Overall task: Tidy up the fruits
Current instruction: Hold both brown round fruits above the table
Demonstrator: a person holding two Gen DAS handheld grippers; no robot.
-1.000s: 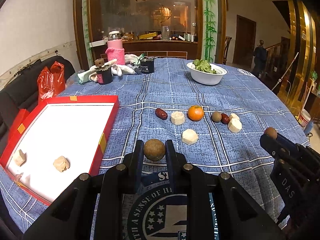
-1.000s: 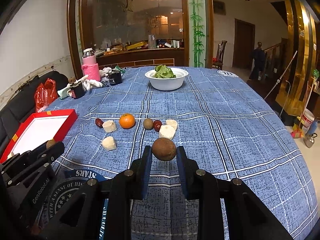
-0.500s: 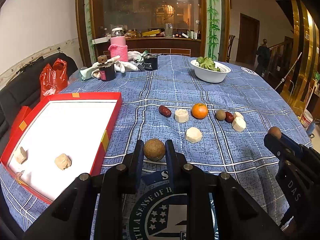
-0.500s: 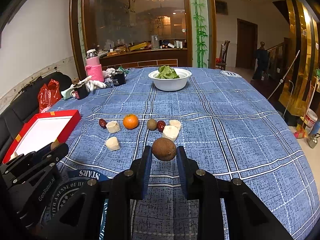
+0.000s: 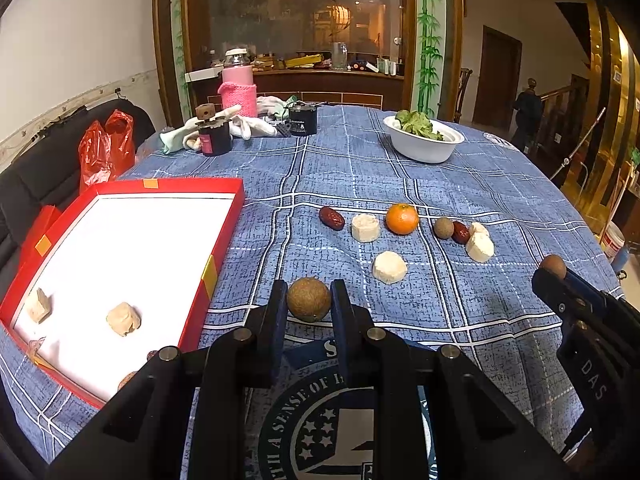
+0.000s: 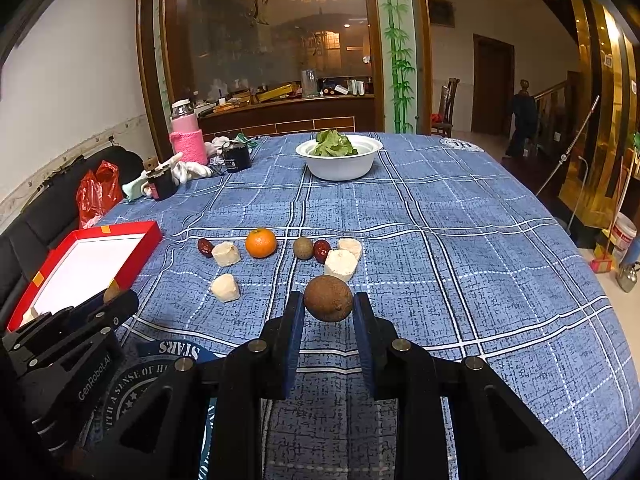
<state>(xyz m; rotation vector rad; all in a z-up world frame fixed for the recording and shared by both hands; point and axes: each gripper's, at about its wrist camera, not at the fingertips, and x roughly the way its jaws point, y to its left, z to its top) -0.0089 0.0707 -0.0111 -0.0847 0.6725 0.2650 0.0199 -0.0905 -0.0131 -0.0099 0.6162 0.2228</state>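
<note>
The left gripper [image 5: 309,300] is clamped on a round brown fruit [image 5: 309,299], and the right gripper [image 6: 328,299] is pinching a bigger brown fruit [image 6: 328,298] of its own — both carried clear above the blue cloth [image 6: 440,240]. Compared with a second ago the grips haven't budged, but the view has drifted: the red box [image 5: 224,224] and the row of loose pieces sit a touch further along in each camera, so the pair looks to be easing leftward, toward the box. Inside it there are already two pale chunks [image 5: 123,319] on the white liner. Still out on the cloth: the orange [image 6: 260,243], two dark red dates [image 6: 205,247], a small brown fruit [image 6: 303,248] and several pale pieces [image 6: 225,287]. So probably a drop-off run, with plenty left to collect.
</note>
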